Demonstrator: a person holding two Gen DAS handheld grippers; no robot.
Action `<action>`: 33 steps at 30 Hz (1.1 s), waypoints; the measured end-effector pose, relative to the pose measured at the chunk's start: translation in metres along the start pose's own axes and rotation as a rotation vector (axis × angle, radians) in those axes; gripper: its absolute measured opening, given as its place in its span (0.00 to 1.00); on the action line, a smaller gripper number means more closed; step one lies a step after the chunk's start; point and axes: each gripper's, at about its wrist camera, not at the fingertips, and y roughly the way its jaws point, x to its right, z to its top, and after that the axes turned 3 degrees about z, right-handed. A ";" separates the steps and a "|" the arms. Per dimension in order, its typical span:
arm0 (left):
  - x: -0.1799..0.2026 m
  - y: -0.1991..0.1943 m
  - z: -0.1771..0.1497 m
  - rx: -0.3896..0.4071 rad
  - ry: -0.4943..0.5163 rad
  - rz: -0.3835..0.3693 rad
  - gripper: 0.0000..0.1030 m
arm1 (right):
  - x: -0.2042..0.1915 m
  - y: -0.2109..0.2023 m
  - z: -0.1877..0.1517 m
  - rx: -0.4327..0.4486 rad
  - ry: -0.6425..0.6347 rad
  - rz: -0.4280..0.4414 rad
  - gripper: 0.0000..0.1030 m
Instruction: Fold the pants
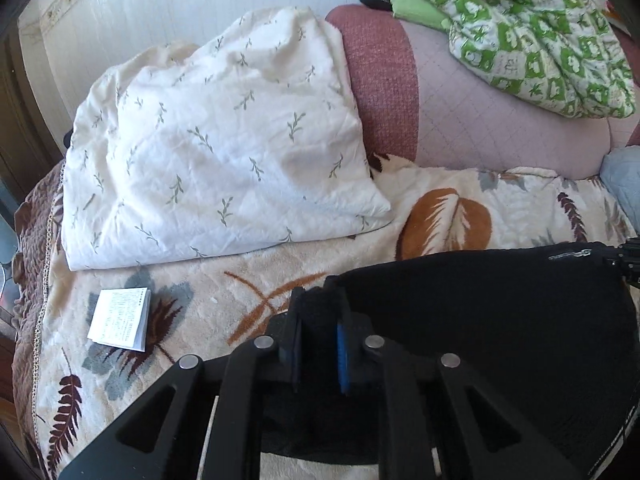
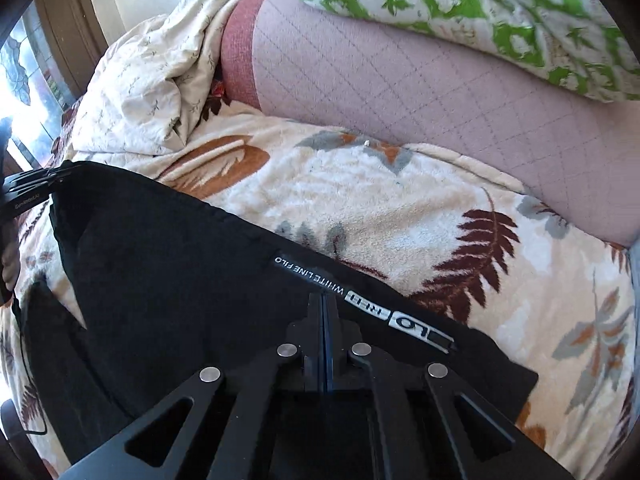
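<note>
Each camera sits just behind its own claw, looking forward and down from close above the bed. Both views share the black pants [image 1: 500, 320], the leaf-print blanket [image 1: 248, 284], the white pillow [image 1: 224, 140] and the pink sofa back [image 2: 400, 84], the right camera closer.

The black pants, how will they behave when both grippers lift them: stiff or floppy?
Probably floppy: the black pants sag between the left gripper and right gripper. Likely light, since thin edges carry them. The fleecy blanket may drag them.
</note>
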 end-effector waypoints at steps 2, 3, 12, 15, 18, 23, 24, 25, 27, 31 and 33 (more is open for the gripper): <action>-0.001 -0.030 0.000 0.041 -0.015 -0.031 0.12 | -0.002 -0.011 -0.002 0.009 0.013 -0.016 0.01; 0.000 -0.044 -0.001 0.062 -0.023 -0.045 0.12 | -0.001 -0.016 -0.003 0.015 0.031 -0.031 0.02; 0.005 -0.153 -0.034 0.254 -0.044 -0.113 0.12 | 0.012 -0.045 0.000 0.046 0.040 -0.114 0.94; 0.002 -0.157 -0.041 0.279 -0.041 -0.114 0.12 | 0.001 -0.026 0.010 -0.012 -0.086 -0.142 0.91; -0.005 -0.148 -0.043 0.270 -0.055 -0.119 0.12 | -0.003 0.012 0.020 -0.108 -0.196 -0.159 0.87; -0.010 -0.101 -0.046 0.197 -0.047 -0.078 0.12 | 0.015 0.060 0.027 -0.208 -0.197 -0.101 0.79; -0.012 -0.092 -0.047 0.185 -0.056 -0.075 0.12 | 0.022 0.061 0.028 -0.197 -0.168 -0.059 0.79; -0.016 -0.086 -0.049 0.176 -0.070 -0.076 0.12 | 0.026 0.062 0.028 -0.200 -0.149 -0.038 0.79; -0.024 -0.080 -0.051 0.167 -0.098 -0.084 0.12 | 0.033 0.059 0.024 -0.190 -0.126 0.000 0.81; -0.034 -0.080 -0.059 0.159 -0.125 -0.104 0.12 | 0.038 0.055 0.018 -0.184 -0.153 0.049 0.82; -0.033 -0.081 -0.061 0.153 -0.110 -0.094 0.13 | 0.035 0.053 0.015 -0.186 -0.161 0.051 0.81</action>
